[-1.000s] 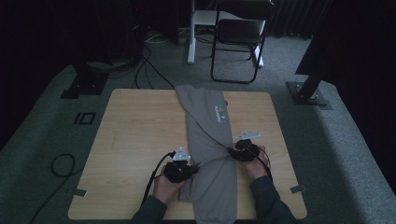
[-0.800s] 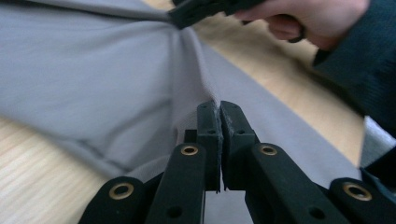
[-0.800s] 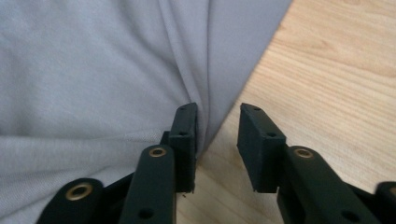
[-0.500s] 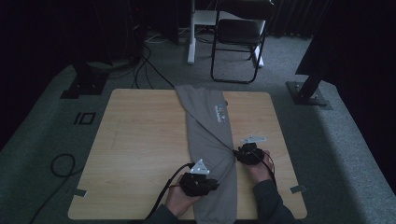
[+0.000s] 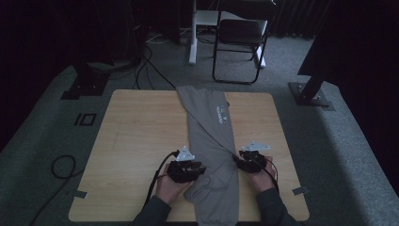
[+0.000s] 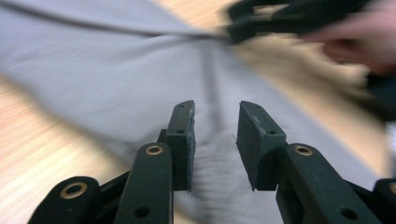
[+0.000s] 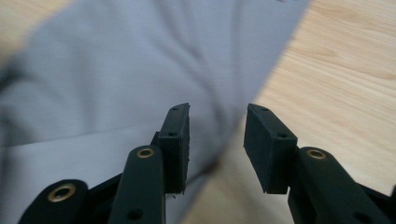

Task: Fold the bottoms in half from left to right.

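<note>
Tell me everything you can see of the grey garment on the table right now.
The grey garment looks like soft knit cloth, folded into a long narrow strip running from the table's far edge to the near edge, where its end hangs over. A small pale print sits on its upper part. It lies flat and angled, with a rumpled bulge near the left claw. The left claw's jaws have just been opening, nothing clamped between them. The right claw stands open at the cloth's right edge.

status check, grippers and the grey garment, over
Left gripper open, jaws just opening, over grey garment, nothing pinched. Right gripper open at the garment's right edge. Garment folded lengthwise on wooden table. Nothing in the way.
</note>
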`<state>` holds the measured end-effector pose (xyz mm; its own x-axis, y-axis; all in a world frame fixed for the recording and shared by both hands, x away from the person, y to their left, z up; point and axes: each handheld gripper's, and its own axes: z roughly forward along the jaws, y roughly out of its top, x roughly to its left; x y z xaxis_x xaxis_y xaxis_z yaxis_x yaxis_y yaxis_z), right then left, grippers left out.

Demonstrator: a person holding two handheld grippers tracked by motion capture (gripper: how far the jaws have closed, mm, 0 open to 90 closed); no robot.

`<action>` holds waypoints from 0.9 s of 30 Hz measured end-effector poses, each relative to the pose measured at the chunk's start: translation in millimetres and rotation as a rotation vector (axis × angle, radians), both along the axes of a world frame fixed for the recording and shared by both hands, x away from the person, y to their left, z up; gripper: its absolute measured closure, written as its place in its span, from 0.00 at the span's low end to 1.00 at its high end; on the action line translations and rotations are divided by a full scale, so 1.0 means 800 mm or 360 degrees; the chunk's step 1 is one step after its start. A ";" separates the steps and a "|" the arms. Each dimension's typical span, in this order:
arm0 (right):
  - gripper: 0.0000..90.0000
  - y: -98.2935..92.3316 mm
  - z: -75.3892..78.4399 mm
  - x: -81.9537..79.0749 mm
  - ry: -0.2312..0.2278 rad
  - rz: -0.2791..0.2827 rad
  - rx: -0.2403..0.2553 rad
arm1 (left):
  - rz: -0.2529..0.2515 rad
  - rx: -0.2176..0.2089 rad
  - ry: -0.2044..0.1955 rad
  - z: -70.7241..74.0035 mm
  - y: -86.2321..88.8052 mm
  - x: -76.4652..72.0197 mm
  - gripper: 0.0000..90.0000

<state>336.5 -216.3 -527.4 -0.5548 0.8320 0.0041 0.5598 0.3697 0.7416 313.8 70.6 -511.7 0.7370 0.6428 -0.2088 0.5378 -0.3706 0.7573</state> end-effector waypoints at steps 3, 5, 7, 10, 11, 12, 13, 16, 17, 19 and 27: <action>0.65 0.009 0.004 -0.019 0.0011 0.0065 0.0074 | 0.0053 0.0021 0.0024 -0.014 0.002 0.014 0.77; 0.65 0.012 0.005 -0.026 0.0020 0.0100 0.0106 | 0.0053 0.0021 0.0024 -0.014 0.002 0.014 0.78; 0.63 0.024 0.007 -0.041 0.0028 0.0178 0.0148 | 0.0066 0.0057 0.0042 -0.026 -0.002 0.023 0.79; 0.62 0.043 0.005 -0.062 0.0054 0.0293 0.0200 | 0.0056 0.0104 0.0029 -0.034 -0.014 0.028 0.80; 0.61 0.047 0.004 -0.066 0.0070 0.0318 0.0215 | 0.0049 0.0118 0.0024 -0.035 -0.016 0.030 0.82; 0.61 0.050 0.003 -0.069 0.0085 0.0344 0.0221 | 0.0050 0.0128 0.0026 -0.037 -0.020 0.033 0.83; 0.61 0.054 0.001 -0.072 0.0099 0.0359 0.0218 | 0.0049 0.0146 0.0031 -0.040 -0.023 0.035 0.84; 0.63 0.064 -0.007 -0.073 0.0134 0.0395 0.0182 | 0.0050 0.0180 0.0043 -0.047 -0.031 0.041 0.90; 0.63 0.066 -0.011 -0.073 0.0150 0.0399 0.0169 | 0.0072 0.0187 0.0037 -0.047 -0.032 0.043 0.94; 0.69 0.070 -0.016 -0.072 0.0179 0.0406 0.0152 | 0.0100 0.0159 0.0057 -0.049 -0.033 0.048 0.99; 0.90 0.069 -0.021 -0.074 0.0187 0.0451 0.0076 | 0.0258 0.0182 0.0027 -0.048 -0.026 0.084 1.00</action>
